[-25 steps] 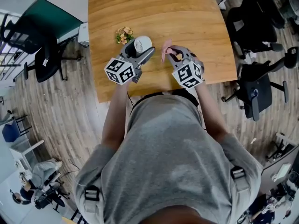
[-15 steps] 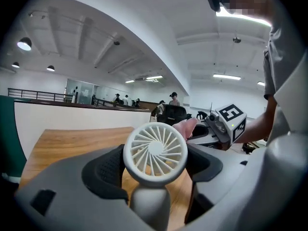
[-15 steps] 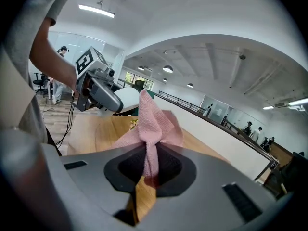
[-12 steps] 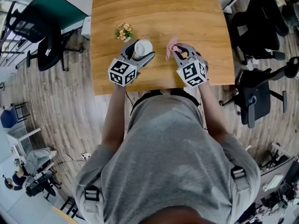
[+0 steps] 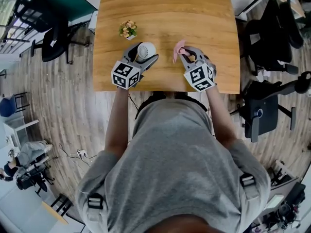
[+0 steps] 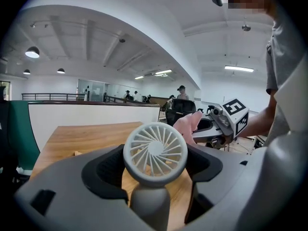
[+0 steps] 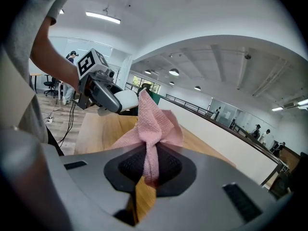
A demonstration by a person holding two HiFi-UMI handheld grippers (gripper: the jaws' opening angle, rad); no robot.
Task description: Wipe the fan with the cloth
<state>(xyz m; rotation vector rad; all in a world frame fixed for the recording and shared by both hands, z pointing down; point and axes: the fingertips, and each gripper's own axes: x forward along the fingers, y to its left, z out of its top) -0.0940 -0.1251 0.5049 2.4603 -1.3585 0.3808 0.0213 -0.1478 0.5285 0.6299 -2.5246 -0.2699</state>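
Fan [image 6: 155, 150] clamped in left hand-held gripper [image 6: 155, 177], near pink cloth [image 7: 154, 124] pinched in right hand-held gripper [image 7: 150, 170]

White fan [image 6: 155, 150] apparently upright, bunched pink cloth [image 7: 155, 124] near.

1. The left gripper [image 5: 143, 55], holding the small white round-grilled fan [image 5: 146, 49], has drawn away from the small pot of flowers [image 5: 128, 29], towards the near edge of the wooden table [image 5: 194, 13].
2. The right gripper [image 5: 183, 55], with the pink woven cloth [image 5: 178, 49], has moved likewise, seemingly slightly rightward.
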